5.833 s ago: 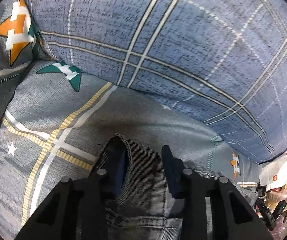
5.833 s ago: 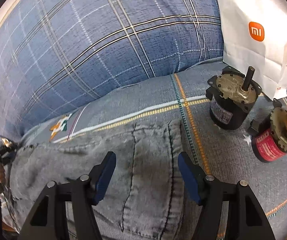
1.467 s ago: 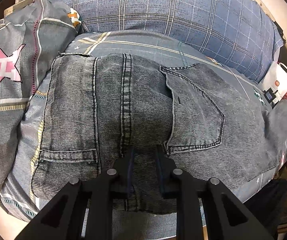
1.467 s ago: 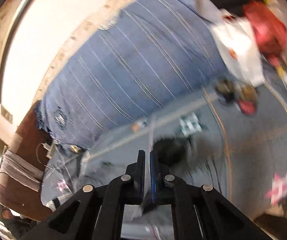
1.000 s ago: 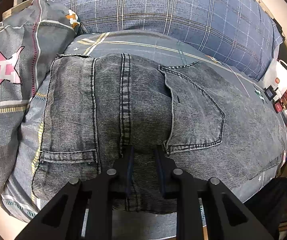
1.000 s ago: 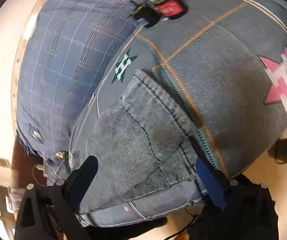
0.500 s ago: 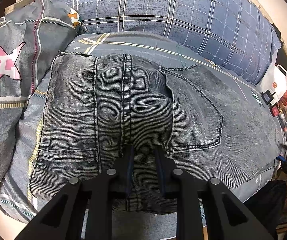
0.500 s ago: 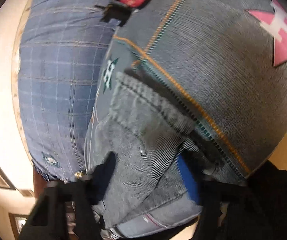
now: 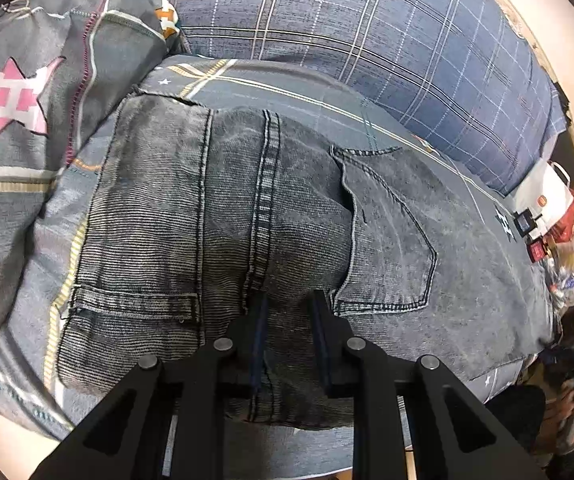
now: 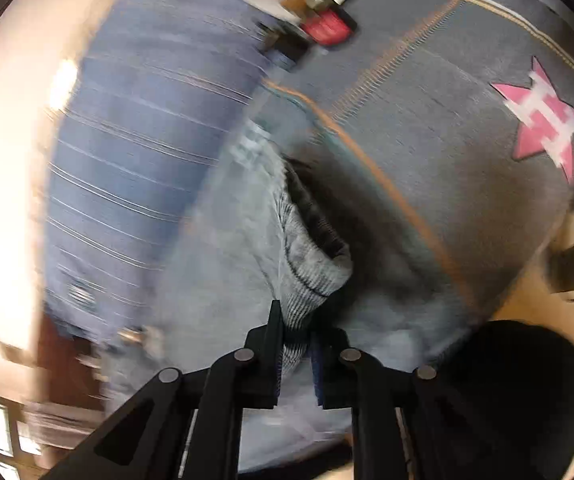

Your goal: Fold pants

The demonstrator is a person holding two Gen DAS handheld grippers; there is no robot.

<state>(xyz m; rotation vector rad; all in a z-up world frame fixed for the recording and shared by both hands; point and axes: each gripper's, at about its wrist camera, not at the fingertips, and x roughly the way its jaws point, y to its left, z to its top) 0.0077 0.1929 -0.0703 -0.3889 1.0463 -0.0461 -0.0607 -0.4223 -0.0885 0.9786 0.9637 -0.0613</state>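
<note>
One pair of jeans (image 9: pixel 271 216) lies flat across the bed (image 9: pixel 279 84), waistband at the near edge; one back pocket (image 9: pixel 387 240) shows. Two grippers work that near edge. The left gripper (image 9: pixel 287 304) is narrow, angled down, its pads pinching denim beside the centre seam. The right gripper (image 10: pixel 297 320) also tilts down — its jaws are closing, with a bunched fold of the jeans between them and the pads already pressing it. One plaid pillow (image 9: pixel 387 40) bounds the far side, one star cushion (image 9: pixel 19 120) the left — a white bag (image 9: pixel 543 200) and clutter crowd the right end.
</note>
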